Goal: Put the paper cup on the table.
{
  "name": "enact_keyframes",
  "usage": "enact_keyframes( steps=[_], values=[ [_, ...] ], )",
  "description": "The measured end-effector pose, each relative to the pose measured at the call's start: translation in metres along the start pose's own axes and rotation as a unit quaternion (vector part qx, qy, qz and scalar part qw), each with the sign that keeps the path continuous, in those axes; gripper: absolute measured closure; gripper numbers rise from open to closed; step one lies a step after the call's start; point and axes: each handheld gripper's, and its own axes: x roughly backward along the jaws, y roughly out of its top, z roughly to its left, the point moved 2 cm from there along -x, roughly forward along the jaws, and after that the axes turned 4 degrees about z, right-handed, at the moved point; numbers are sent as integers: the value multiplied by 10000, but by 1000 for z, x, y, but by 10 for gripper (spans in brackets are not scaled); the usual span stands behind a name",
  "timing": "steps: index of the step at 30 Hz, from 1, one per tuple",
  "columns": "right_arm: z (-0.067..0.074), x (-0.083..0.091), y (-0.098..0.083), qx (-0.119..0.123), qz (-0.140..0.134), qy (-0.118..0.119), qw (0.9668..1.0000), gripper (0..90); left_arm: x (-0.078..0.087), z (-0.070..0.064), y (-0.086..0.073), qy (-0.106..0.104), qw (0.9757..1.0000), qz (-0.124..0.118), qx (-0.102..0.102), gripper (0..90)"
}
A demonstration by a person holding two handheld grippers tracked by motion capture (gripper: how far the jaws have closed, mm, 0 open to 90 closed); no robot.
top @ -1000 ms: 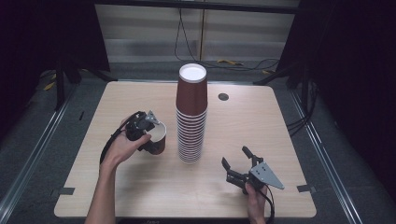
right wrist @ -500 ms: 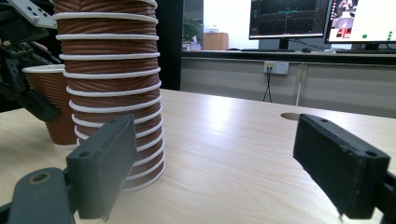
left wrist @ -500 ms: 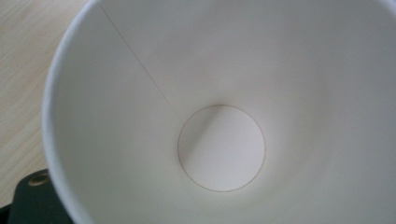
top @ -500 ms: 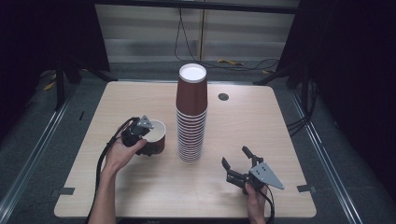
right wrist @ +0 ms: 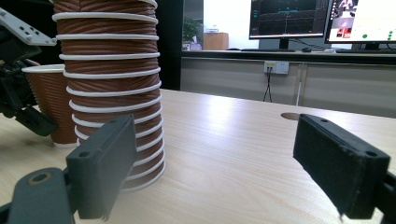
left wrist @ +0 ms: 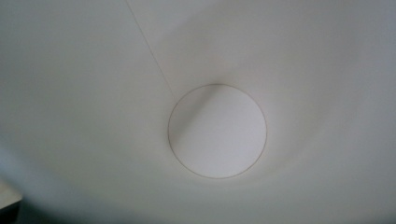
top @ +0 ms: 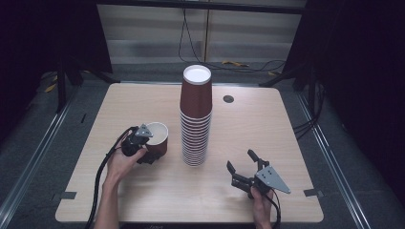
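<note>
Light wood table (top: 143,200), dark room, monitors glowing behind. Left gripper (top: 141,138) just clamped its jaws onto the single cup (top: 157,138) rim, beside the stack (top: 196,119). Right gripper (top: 246,171) rests with jaws spread, nothing between, stack just beyond.

The single paper cup (top: 157,138) is ribbed brown outside, smooth matt white inside – like the stack of paper cups (top: 195,121), white-rimmed; the table (top: 286,129) looks pale wood laminate, faintly glossy; the right gripper (right wrist: 210,163) pads seem rough, matt black
</note>
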Motion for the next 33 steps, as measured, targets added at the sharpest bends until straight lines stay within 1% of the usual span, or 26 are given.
enact_keyframes(
  steps=[3,4,5,6,7,9,10,11,12,14,15,17,18,19,20,21,22,23,25,26,27,28,29,31,32,33],
  values=[
    [0,0,0,3,-2,2,10000,132,2,0,-6,10,10000,-49,64,157],
    [0,0,0,2,0,2,10000,131,3,0,-8,52,9999,-56,85,157],
    [0,0,0,-1,2,5,10000,131,4,0,-10,100,9998,-117,86,157],
    [0,0,0,2,1,6,10000,131,6,-1,-12,92,9996,-198,163,157],
    [0,0,0,2,1,7,10000,131,7,-2,-14,69,9996,-236,171,158],
    [0,0,0,-1,2,5,10000,131,8,-3,-17,161,9991,-303,249,158],
    [0,0,0,6,2,8,10000,131,8,-4,-19,218,9991,-300,225,156],
    [0,0,0,1,0,6,10000,132,7,-7,-21,228,9989,-308,268,157],
    [0,0,0,1,1,6,10000,132,7,-8,-22,265,9990,-268,221,157],
    [0,0,0,1,1,7,10000,132,7,-12,-24,295,9989,-308,218,158],
    [0,0,0,1,1,7,10000,132,8,-14,-25,338,9985,-346,251,158],
    [0,0,0,2,-1,6,10000,132,11,-18,-26,424,9975,-504,268,158],
    [0,0,0,2,1,6,10000,132,14,-20,-26,448,9977,-469,202,157],
    [0,0,0,8,1,8,10000,132,16,-24,-26,453,9970,-572,246,158],
    [0,0,0,3,0,7,10000,132,19,-26,-27,525,9963,-649,217,158],
    [0,0,0,6,1,8,10000,132,21,-28,-27,577,9952,-739,279,158],
    [0,0,0,9,0,9,10000,132,23,-29,-28,585,9947,-789,301,157],
    [0,0,0,7,0,8,10000,131,24,-31,-30,594,9939,-850,369,158],
    [0,0,0,9,0,9,10000,132,27,-34,-32,637,9933,-895,369,157],
    [0,0,0,9,-1,8,10000,132,29,-36,-33,671,9921,-986,399,158],
    [0,0,0,7,0,8,10000,132,30,-37,-34,647,9906,-1130,425,158],
    [0,0,0,7,1,8,10000,132,32,-38,-36,571,9898,-1216,479,159],
    [0,0,0,8,-1,8,10000,132,34,-41,-38,548,9891,-1260,522,159],
    [0,0,0,8,-1,8,10000,131,37,-46,-40,657,9867,-1391,527,159],
    [0,0,0,9,0,8,10000,131,39,-49,-42,671,9855,-1469,529,159],
    [0,0,0,9,-1,7,10000,131,41,-51,-43,683,9848,-1509,528,159]
  ],
)
